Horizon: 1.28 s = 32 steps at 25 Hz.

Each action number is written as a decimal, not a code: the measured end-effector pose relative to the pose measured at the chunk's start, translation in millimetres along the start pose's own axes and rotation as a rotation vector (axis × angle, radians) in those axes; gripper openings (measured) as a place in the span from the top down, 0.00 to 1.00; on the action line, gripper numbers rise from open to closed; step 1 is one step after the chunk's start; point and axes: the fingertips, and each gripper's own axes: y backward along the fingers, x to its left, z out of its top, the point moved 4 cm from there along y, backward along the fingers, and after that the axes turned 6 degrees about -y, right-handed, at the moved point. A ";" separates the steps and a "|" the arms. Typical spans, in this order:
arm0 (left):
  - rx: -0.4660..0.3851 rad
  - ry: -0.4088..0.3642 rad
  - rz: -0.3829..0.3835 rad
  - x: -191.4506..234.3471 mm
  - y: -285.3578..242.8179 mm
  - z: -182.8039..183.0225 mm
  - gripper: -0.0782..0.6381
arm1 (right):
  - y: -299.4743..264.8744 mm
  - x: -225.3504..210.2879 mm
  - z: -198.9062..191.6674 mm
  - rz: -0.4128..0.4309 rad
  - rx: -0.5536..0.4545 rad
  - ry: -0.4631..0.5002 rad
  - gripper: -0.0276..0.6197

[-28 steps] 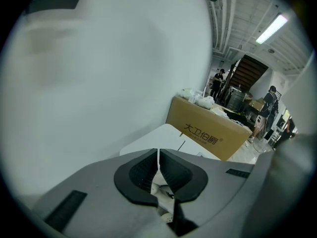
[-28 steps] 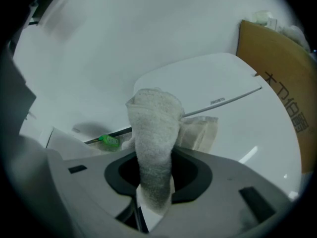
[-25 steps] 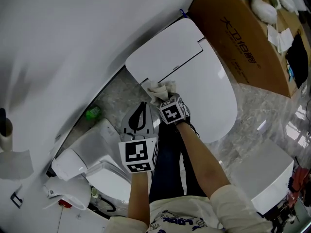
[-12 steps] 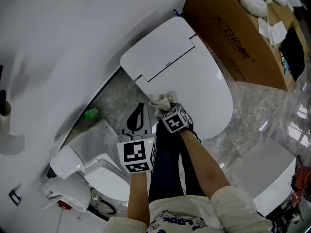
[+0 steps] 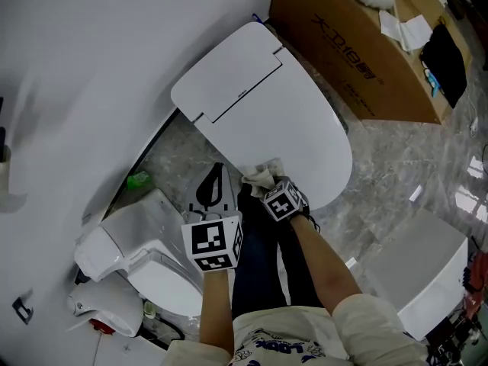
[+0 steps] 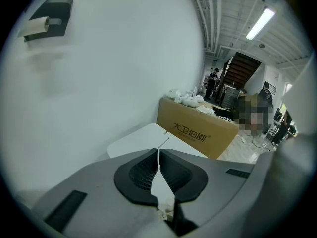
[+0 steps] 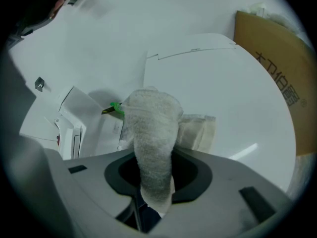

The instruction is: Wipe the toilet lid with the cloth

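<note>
- Marble floor [image 5: 396, 166], white wall behind, bathroom-type setup.
- Nearest, the left gripper [image 6: 158, 166] was closed on nothing and hung just beside the lid [image 5: 282, 120], over the floor. My guess is it was simply parked out of the way.
- The right gripper [image 7: 156, 182] was clamped on the cloth [image 7: 151, 128], with the wad pressed onto the lid's near edge, looks like for wiping.
- A box [image 5: 358, 52] sat beyond.

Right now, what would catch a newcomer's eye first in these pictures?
The closed white toilet lid fills the middle of the head view, with the right gripper shut on a cloth at its near edge. A printed cardboard box stands beyond it on the right, and the left gripper hangs shut alongside.
</note>
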 end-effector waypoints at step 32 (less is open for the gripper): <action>-0.064 -0.107 -0.080 -130.8 27.4 48.4 0.87 | 154.0 -114.8 -142.0 -0.142 -0.296 -0.517 0.78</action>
